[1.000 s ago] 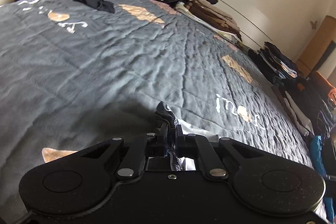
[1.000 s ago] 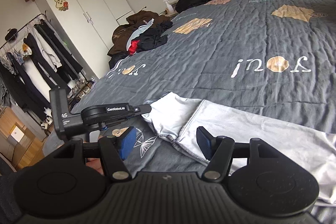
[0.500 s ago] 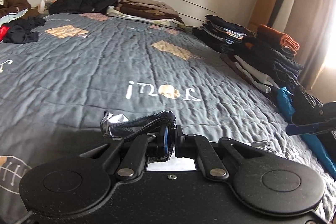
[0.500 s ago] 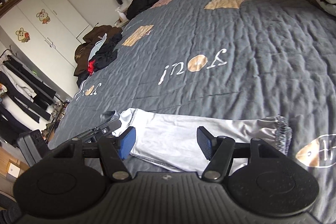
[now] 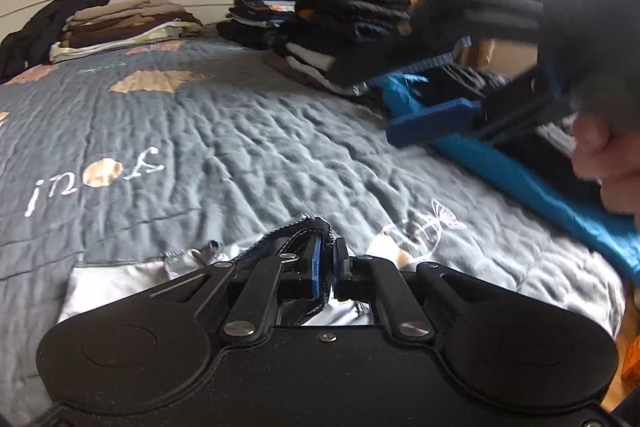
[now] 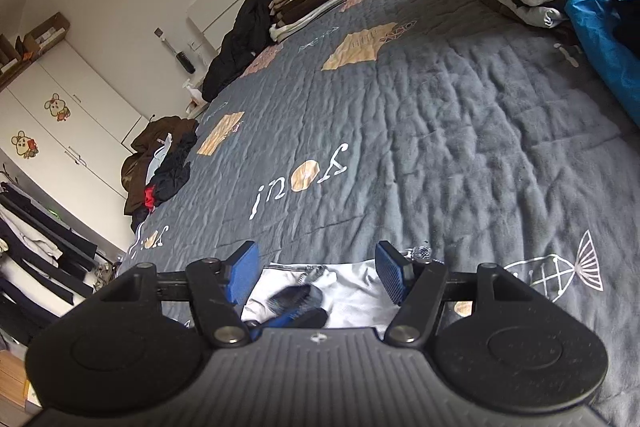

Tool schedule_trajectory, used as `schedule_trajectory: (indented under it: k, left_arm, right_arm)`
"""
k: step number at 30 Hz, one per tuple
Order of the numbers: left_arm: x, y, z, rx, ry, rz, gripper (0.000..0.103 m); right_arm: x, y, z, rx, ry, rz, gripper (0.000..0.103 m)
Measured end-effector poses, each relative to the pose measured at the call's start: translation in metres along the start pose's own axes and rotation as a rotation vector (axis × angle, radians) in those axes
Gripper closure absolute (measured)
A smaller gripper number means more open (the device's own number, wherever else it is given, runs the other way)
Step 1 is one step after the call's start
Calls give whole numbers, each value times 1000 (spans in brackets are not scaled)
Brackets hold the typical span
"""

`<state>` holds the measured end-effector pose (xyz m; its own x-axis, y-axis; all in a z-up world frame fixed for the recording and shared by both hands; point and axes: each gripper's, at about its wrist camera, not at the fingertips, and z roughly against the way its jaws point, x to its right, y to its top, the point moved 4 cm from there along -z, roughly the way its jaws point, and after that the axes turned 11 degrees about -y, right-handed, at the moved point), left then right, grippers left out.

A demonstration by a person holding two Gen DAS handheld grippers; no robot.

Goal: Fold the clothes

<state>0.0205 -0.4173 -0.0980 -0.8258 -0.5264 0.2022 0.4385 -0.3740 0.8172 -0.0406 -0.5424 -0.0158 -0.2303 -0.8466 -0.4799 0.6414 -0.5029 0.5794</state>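
A light grey garment [image 5: 120, 283] lies on the grey quilted bed [image 5: 248, 131], close to its near edge. My left gripper [image 5: 329, 259] is shut on the garment's dark knit cuff [image 5: 280, 239] and holds it just above the fabric. In the right wrist view the same garment [image 6: 352, 291] shows between and below the blue pads [image 6: 390, 271] of my right gripper [image 6: 316, 267], which is open and empty. The left gripper [image 6: 298, 303] appears there as a blur over the cloth. The right gripper [image 5: 424, 95], blurred, hangs at the upper right of the left wrist view, held by a hand [image 5: 608, 155].
Stacks of folded clothes [image 5: 352, 11] line the bed's right side, and another stack [image 5: 128, 23] sits by the headboard. A bright blue garment [image 5: 520, 179] lies along the right edge. A loose pile of clothes [image 6: 160, 163] is at the far left, with a wardrobe [image 6: 60, 131] and clothes rail [image 6: 32, 251] beyond.
Both grippers swept to the right along the bed. The left one carried the dark cuff across the garment, which now looks shorter and doubled over. The right gripper stayed open.
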Motion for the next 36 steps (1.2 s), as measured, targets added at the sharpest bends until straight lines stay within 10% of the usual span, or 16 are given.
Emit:
schedule_trajectory:
  k: [12, 16, 26, 36]
  left_arm:
    - [9, -22, 6, -79, 14, -66, 90]
    - [12, -23, 41, -41, 5, -103, 69]
    - [-14, -36, 73, -18, 32, -71, 62]
    - [-40, -37, 84, 2, 29, -20, 60]
  right_arm:
    - [19, -6, 1, 31, -93, 80, 39]
    - [9, -13, 2, 91, -123, 232, 39]
    - [-43, -60, -27, 73, -174, 744, 40]
    - [-63, -94, -51, 23, -151, 972, 40]
